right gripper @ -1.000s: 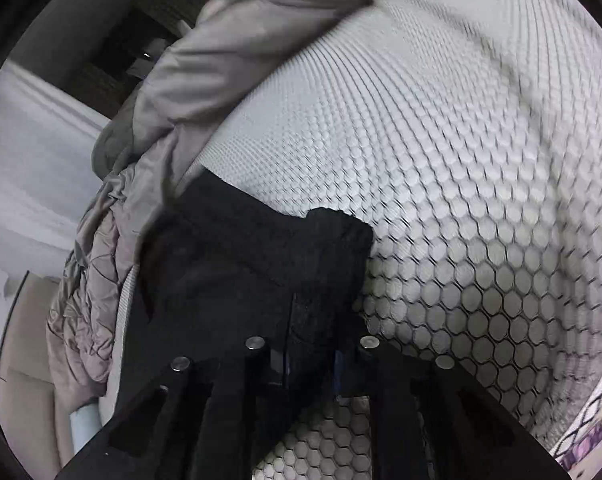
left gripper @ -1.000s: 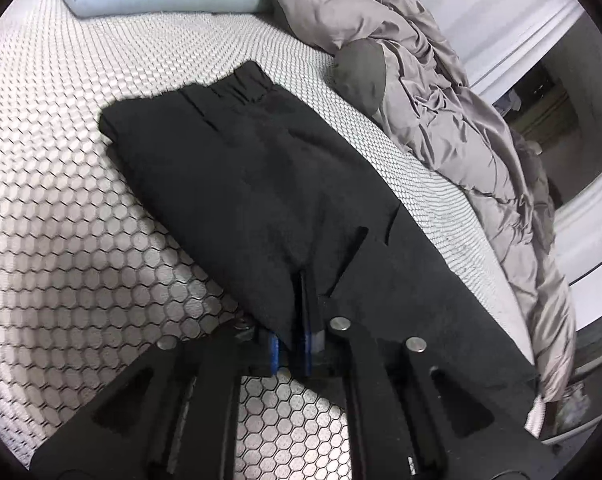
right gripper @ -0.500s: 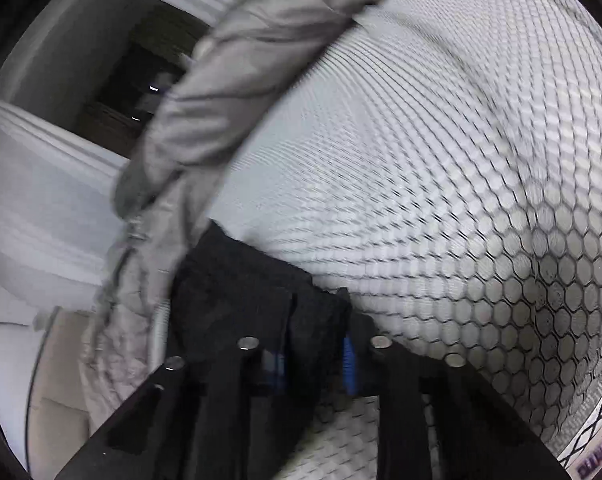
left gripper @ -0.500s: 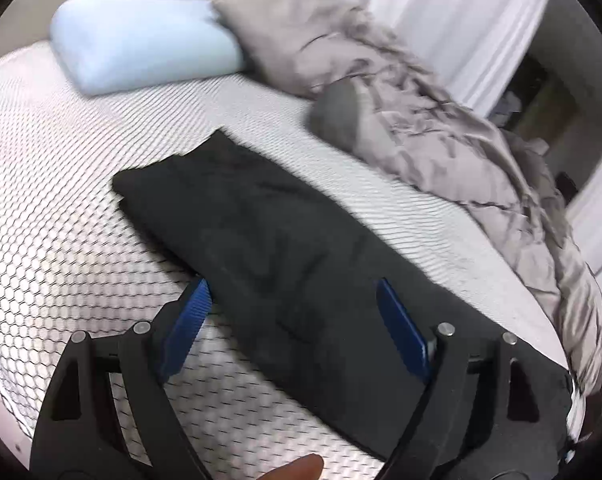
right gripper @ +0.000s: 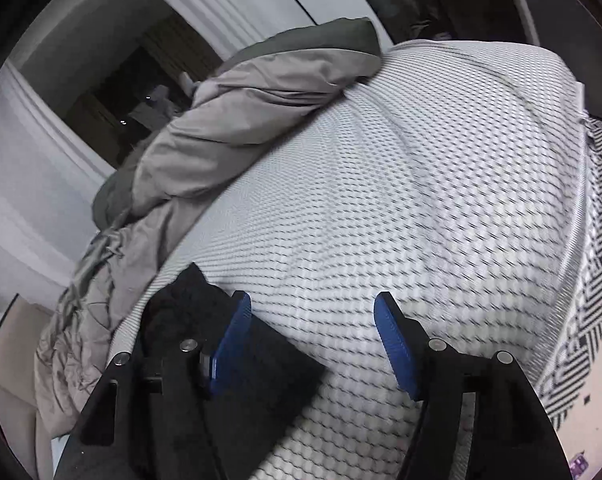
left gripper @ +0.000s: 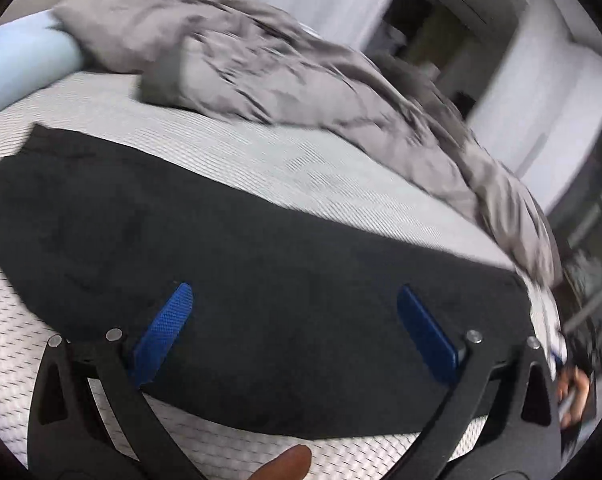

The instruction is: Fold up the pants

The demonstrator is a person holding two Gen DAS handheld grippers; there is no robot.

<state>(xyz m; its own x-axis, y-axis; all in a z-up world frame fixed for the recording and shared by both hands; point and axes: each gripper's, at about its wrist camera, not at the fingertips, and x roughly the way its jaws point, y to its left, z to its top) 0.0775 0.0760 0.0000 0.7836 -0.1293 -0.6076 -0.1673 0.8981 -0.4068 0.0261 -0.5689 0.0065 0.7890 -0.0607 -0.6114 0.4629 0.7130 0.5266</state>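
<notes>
Left hand-held gripper point(left gripper: 293, 328): jaws opening, spread wide, gripping nothing; black pants point(left gripper: 229, 280) lie flat on the bed point(left gripper: 301, 168) beneath and at twelve o'clock of it. Grey duvet point(left gripper: 285, 68) bunched at one o'clock. Right hand-held gripper point(right gripper: 313, 344): jaws opening, nothing between them; pants end point(right gripper: 189, 304) at nine o'clock, behind its left finger.
</notes>
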